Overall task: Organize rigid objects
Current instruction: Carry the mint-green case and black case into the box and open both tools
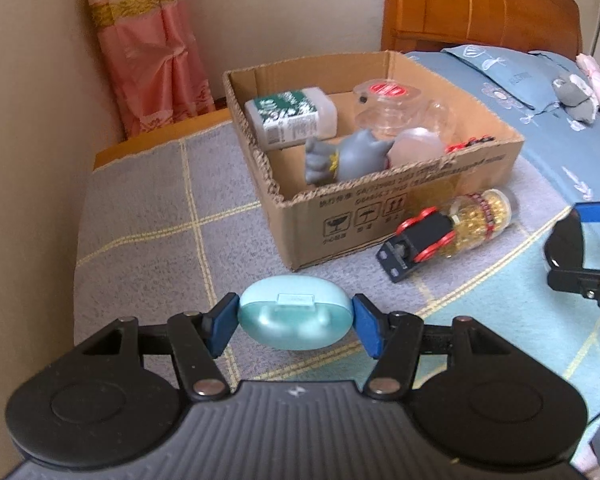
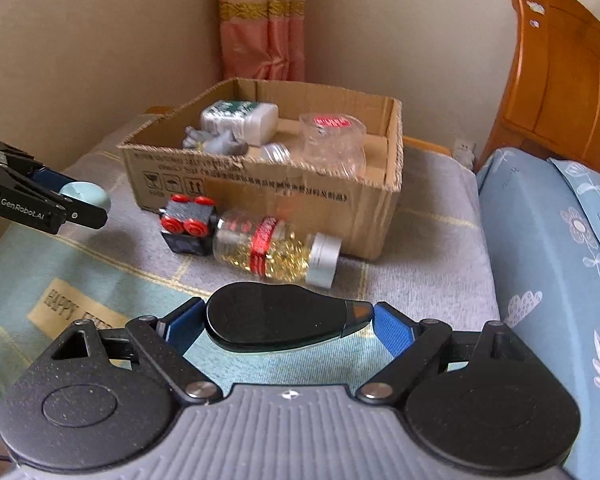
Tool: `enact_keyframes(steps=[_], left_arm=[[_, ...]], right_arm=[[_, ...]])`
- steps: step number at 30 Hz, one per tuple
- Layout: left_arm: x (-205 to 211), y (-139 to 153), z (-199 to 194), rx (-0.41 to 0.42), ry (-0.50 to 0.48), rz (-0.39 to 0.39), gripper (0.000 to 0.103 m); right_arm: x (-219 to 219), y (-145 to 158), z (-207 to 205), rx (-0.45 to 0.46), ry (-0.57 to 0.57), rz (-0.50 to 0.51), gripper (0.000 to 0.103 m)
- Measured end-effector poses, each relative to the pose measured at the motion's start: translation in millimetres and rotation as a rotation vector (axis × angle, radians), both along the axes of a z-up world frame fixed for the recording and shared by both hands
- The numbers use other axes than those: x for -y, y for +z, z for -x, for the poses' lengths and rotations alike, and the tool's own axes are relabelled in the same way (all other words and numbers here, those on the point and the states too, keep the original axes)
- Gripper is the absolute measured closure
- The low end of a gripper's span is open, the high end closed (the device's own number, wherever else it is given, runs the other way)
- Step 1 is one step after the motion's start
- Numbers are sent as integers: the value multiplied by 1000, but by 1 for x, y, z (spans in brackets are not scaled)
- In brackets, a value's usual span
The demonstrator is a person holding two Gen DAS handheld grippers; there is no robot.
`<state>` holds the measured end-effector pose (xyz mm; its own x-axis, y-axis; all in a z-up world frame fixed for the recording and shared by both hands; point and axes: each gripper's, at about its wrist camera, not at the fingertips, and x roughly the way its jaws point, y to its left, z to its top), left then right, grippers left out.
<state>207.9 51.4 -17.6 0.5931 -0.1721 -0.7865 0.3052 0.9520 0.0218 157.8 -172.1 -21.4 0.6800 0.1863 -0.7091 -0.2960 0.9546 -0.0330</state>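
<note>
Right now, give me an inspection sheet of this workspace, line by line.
Surface: grey and teal checked blanket covering a bed.
Job's things: cardboard box holds a white bottle, a grey figurine and a clear jar with red lid; outside, against its front wall, lie a capsule jar and a black toy car with red wheels.
Clutter: grey plush on the pillow.
Grippers: left gripper shut on a light-blue oval case; right gripper shut on a black teardrop-shaped case.
Cables: nothing seen.
Surroundings: wooden headboard, pink curtain, beige walls.
</note>
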Motion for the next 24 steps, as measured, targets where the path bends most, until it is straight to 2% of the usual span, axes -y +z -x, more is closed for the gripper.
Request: enact_keyframes(steps=[7,14,17,24], left_arm=[[5,36,-6,3,-34,29,43],[20,75,-33,94,-34,56,43],[28,85,-48,118,-44,35,43],[36,92,-96,107,-33,14,43]], right_arm=[[-1,29,-9,23,72,-20,10],[-8,55,-34,82,120,-48,10],[-13,63,-51,95,136,-50,10],[-18,70,-99,88,155,-69,10]])
